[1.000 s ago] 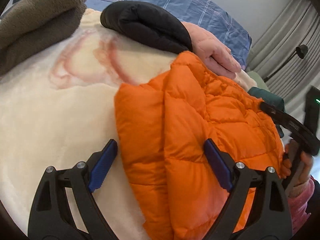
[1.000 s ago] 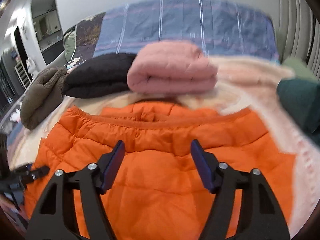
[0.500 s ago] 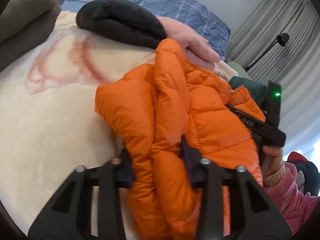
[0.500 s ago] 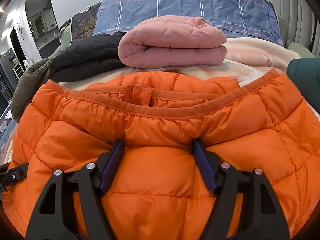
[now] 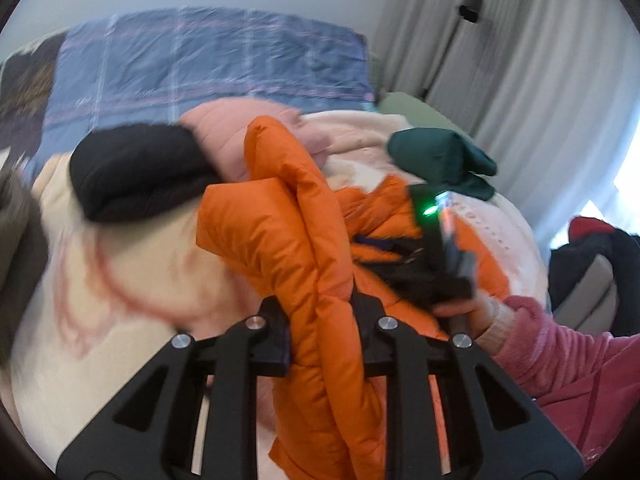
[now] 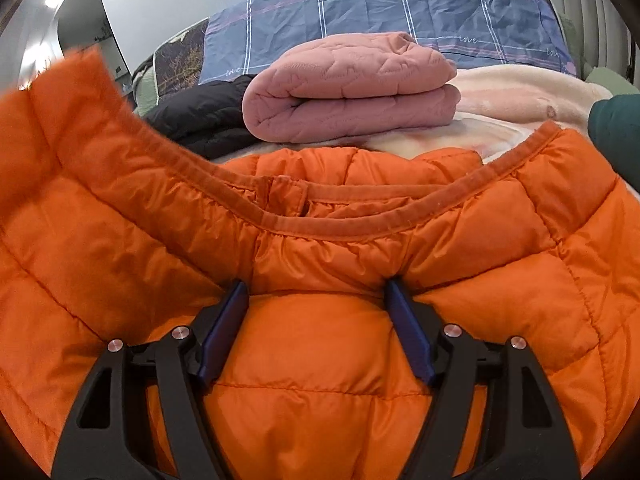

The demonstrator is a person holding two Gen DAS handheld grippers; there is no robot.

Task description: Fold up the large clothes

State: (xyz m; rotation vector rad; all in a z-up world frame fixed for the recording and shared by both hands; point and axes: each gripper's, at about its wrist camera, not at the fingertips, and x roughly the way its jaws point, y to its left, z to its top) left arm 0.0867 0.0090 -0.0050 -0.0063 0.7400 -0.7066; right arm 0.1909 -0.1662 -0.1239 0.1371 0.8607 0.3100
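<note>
Left wrist view: left gripper [image 5: 320, 312] jaws pinched narrow on a thick puffy fold of the orange jacket [image 5: 288, 232], quilted, shiny nylon, standing up as a ridge above the cream blanket [image 5: 132, 264]. Blanket is fleecy with a faint red print; bare blanket lies left of the jacket. Black folded garment [image 5: 136, 172] sits beyond, pink folded garment [image 5: 228, 136] behind it, dark green bundle [image 5: 436, 160] to the right. Right gripper [image 5: 436, 248] is on the jacket's far side, held by a hand [image 5: 472, 312] in a pink fuzzy sleeve. View is motion-blurred.

Right wrist view: right gripper [image 6: 316, 304] jaws fairly wide, pressed into the jacket [image 6: 320, 360] just below its ribbed collar edge, a bulge of padding between the blue pads; cannot tell if it truly grips. Jacket's left side is lifted, blurred. Pink garment [image 6: 352, 88] is quilted, folded, apart from the collar; strip of blanket [image 6: 520, 96] between. Blue plaid cover [image 6: 400, 8] behind.
</note>
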